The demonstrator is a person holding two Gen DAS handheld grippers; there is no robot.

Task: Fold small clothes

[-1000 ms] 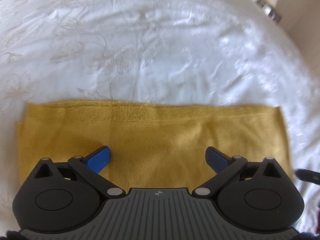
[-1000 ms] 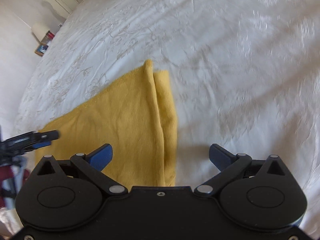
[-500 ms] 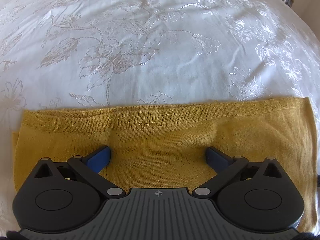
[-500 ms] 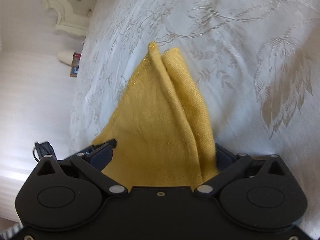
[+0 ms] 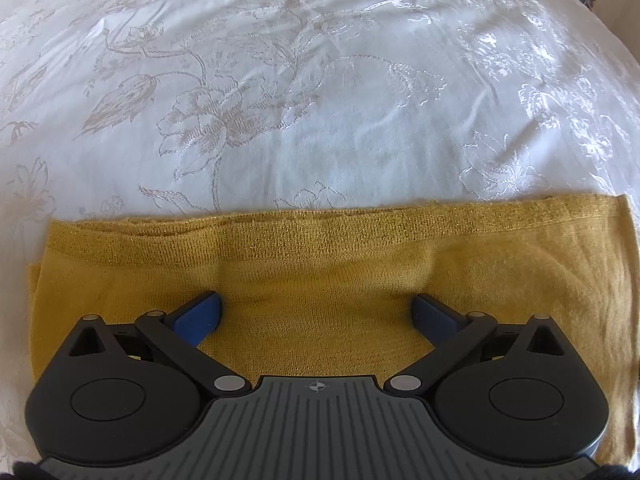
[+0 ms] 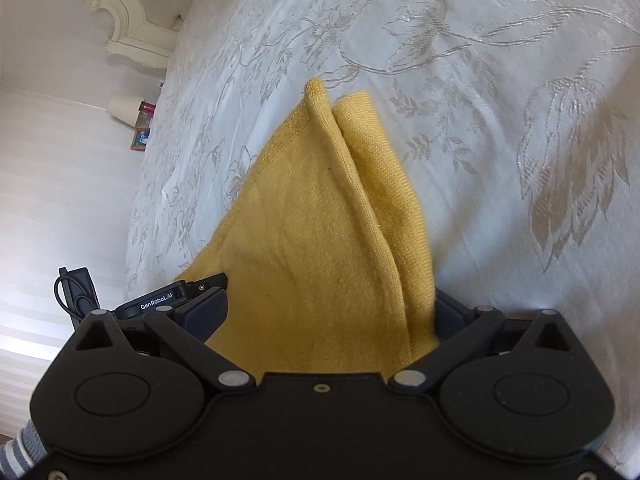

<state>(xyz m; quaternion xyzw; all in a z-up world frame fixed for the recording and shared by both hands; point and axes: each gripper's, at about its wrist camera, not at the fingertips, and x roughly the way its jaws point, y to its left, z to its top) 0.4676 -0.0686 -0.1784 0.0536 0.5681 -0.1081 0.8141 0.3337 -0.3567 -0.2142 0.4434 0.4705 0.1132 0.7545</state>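
Both tools dropped closer onto mustard-yellow knitted folded garment (image 5: 328, 276), lying on white embroidered bedspread (image 5: 304, 92). Left tool (image 5: 316, 314) released, pressing cloth. Right tool (image 6: 332, 312) spread, straddling garment's end. Risk: closing pinches one layer only, fold slips apart.

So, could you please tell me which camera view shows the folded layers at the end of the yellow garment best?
The right wrist view: the yellow garment narrows away from the camera and its stacked layers show edge-on. The left wrist view shows only its flat top face and long far edge on the white bedspread.
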